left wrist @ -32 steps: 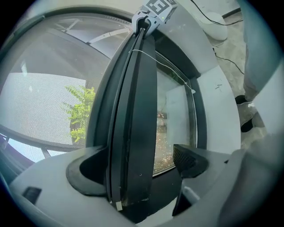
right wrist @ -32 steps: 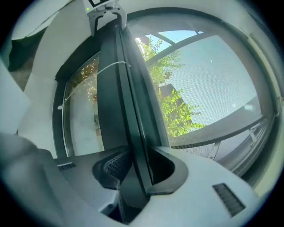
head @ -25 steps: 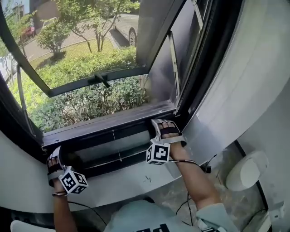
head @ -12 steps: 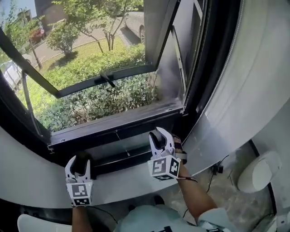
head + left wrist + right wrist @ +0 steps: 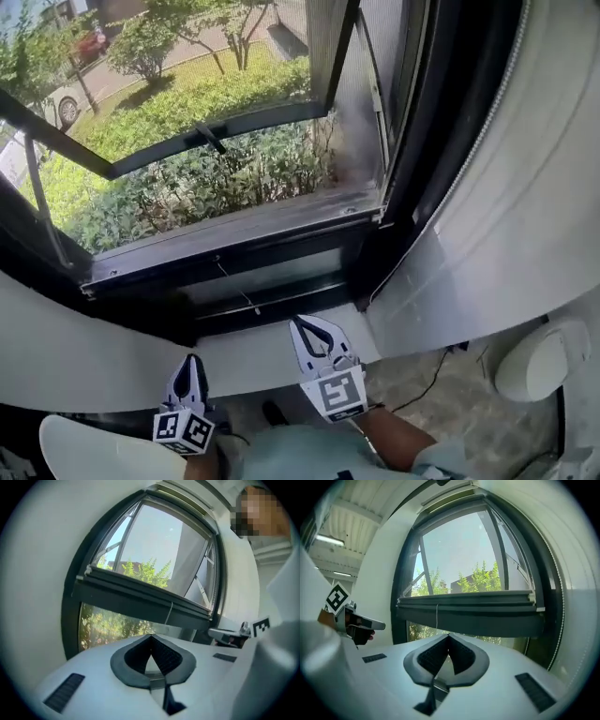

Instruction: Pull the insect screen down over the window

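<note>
A dark horizontal screen bar [image 5: 225,251] runs across the window, with a thin pull cord [image 5: 236,284] hanging from its middle. The same bar [image 5: 140,599] [image 5: 468,612] shows in both gripper views, greenery below it. My left gripper [image 5: 192,360] [image 5: 151,635] is over the white sill, well back from the bar. My right gripper [image 5: 298,322] [image 5: 448,634] is beside it, also short of the window. Both sets of jaws have just been closing and now stand shut, with nothing between them. Whether mesh covers the opening, I cannot tell.
The glass sash [image 5: 187,141] is swung outward over bushes. A white sill [image 5: 103,361] curves below the frame, and a white wall [image 5: 506,234] with a bead chain [image 5: 469,159] rises at the right. A round white object [image 5: 530,361] and a cable [image 5: 422,384] lie on the floor.
Both grippers drew back from the window's lower frame toward the person and rolled upright. Their jaws went from open to shut, holding nothing.
</note>
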Demonstrator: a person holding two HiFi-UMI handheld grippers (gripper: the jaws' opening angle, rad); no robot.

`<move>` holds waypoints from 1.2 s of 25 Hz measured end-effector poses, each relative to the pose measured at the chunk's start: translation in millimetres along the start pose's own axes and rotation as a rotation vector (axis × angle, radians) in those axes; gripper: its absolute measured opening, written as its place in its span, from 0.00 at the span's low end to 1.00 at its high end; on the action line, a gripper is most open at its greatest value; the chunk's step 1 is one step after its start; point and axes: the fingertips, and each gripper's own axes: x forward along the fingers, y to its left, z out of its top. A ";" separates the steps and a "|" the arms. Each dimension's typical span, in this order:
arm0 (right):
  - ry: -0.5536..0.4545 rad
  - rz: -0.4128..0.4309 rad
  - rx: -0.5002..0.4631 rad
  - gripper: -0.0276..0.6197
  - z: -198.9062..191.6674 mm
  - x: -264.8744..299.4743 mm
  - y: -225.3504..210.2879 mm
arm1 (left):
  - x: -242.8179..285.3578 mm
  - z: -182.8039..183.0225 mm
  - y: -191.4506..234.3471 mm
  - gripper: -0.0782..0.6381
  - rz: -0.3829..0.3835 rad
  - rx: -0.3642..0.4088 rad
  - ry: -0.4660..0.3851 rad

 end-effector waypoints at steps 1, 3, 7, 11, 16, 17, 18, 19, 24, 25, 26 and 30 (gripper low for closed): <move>0.003 0.015 -0.001 0.05 -6.6 -0.5 1.0 | 1.0 -11.9 -9.7 0.13 -0.029 -0.031 0.018; 0.013 0.045 -0.013 0.05 -18.6 -1.9 1.4 | 2.3 -33.3 -26.7 0.13 -0.050 -0.040 0.052; 0.014 0.089 -0.038 0.05 -30.6 -6.4 -0.1 | 1.9 -47.1 -51.8 0.13 -0.032 0.047 0.076; 0.002 0.115 -0.048 0.05 -29.9 -16.4 -0.9 | -2.0 -44.1 -74.4 0.13 -0.047 0.104 0.080; -0.019 0.109 -0.024 0.05 -28.9 -29.0 2.0 | -9.4 -45.1 -91.2 0.13 -0.066 0.172 0.087; -0.024 0.102 -0.023 0.05 -29.4 -31.5 3.0 | -10.2 -46.1 -93.7 0.13 -0.076 0.188 0.086; -0.027 0.093 -0.023 0.05 -30.3 -34.8 4.0 | -11.0 -47.0 -96.4 0.13 -0.086 0.201 0.085; -0.026 0.084 -0.025 0.05 -31.5 -38.8 5.4 | -12.3 -47.3 -99.1 0.13 -0.094 0.212 0.082; -0.014 0.047 -0.045 0.05 -31.4 -69.5 30.3 | -43.7 -38.6 -101.0 0.13 -0.102 0.243 0.025; -0.018 0.037 -0.054 0.05 -28.8 -77.9 38.8 | -55.4 -36.9 -99.4 0.13 -0.103 0.244 0.011; -0.022 0.027 -0.062 0.05 -25.9 -87.3 48.4 | -68.7 -36.3 -97.4 0.13 -0.106 0.244 -0.001; -0.026 0.004 -0.084 0.05 -16.9 -131.7 99.8 | -133.8 -44.0 -82.9 0.13 -0.106 0.260 -0.037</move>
